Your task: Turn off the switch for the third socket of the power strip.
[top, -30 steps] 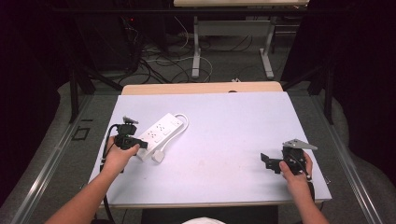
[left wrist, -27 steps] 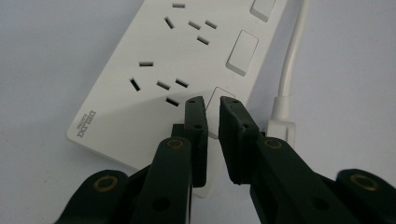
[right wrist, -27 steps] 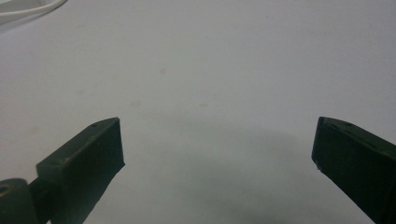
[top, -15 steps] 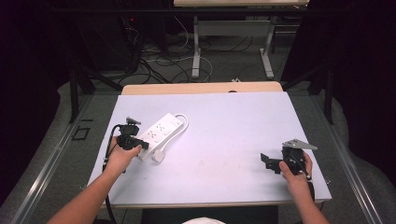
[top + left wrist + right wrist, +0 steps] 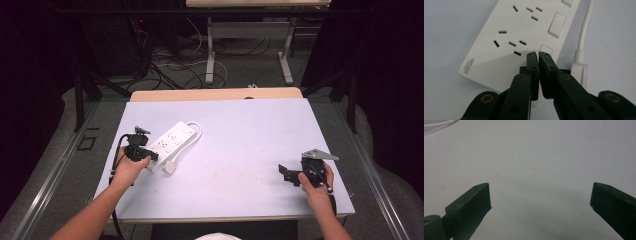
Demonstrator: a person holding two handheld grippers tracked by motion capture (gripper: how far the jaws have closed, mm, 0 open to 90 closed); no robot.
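Left claw [image 5: 538,56] closed over power strip [image 5: 524,32], plug [image 5: 579,71] half-hidden

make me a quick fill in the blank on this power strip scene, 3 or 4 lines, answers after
1. The left gripper has its jaws ____ over the power strip.
2. The right gripper hangs over bare table with its jaws ____.
3. The power strip is ____ in colour.
4. In the high view the power strip lies on the ____ half of the table.

Missing words: shut; open; white; left
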